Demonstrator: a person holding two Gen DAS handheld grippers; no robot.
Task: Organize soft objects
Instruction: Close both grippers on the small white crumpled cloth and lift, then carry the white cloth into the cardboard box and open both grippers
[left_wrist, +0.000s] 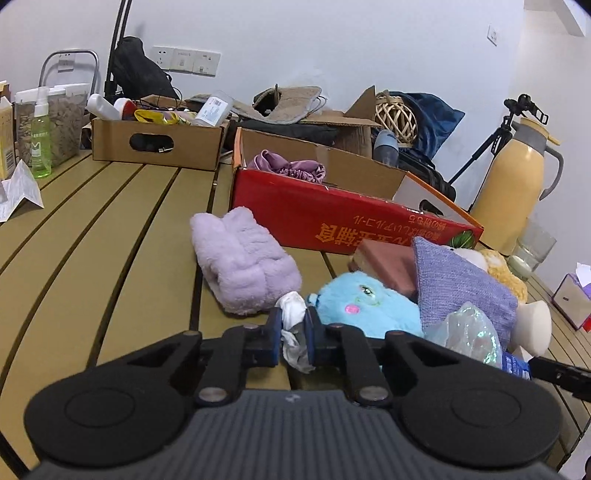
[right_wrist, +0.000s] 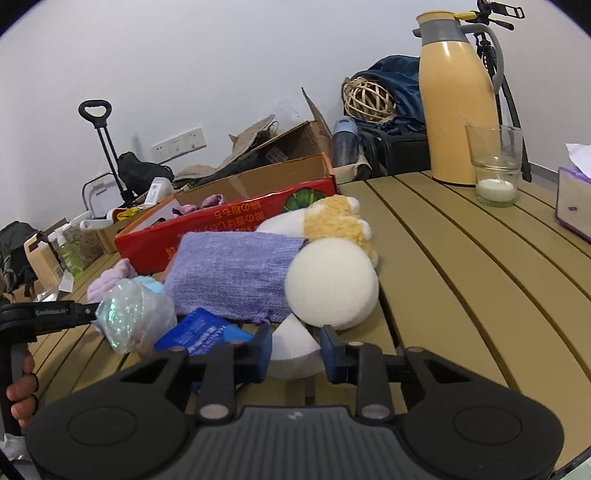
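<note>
My left gripper (left_wrist: 291, 317) is shut on a crumpled white cloth (left_wrist: 293, 334) low over the slatted table. Just beyond it lie a lilac fluffy towel (left_wrist: 243, 266) and a blue plush toy (left_wrist: 365, 306). In the right wrist view my right gripper (right_wrist: 295, 330) is shut on a white foam wedge (right_wrist: 291, 350), whose sides meet both blue pads. A round white sponge (right_wrist: 332, 284), a purple knitted cushion (right_wrist: 236, 277), a yellow plush (right_wrist: 340, 221) and a shiny plastic bag (right_wrist: 133, 314) are piled right ahead. Behind the pile stands the open red box (right_wrist: 229, 225) with purple fabric inside.
A yellow thermos jug (right_wrist: 458, 99), a glass with a candle (right_wrist: 495, 173) and a tissue box (right_wrist: 574, 203) stand at the table's right. Cardboard boxes (left_wrist: 155, 140) of bottles and clutter fill the back left. A hand (right_wrist: 22, 387) grips the left tool.
</note>
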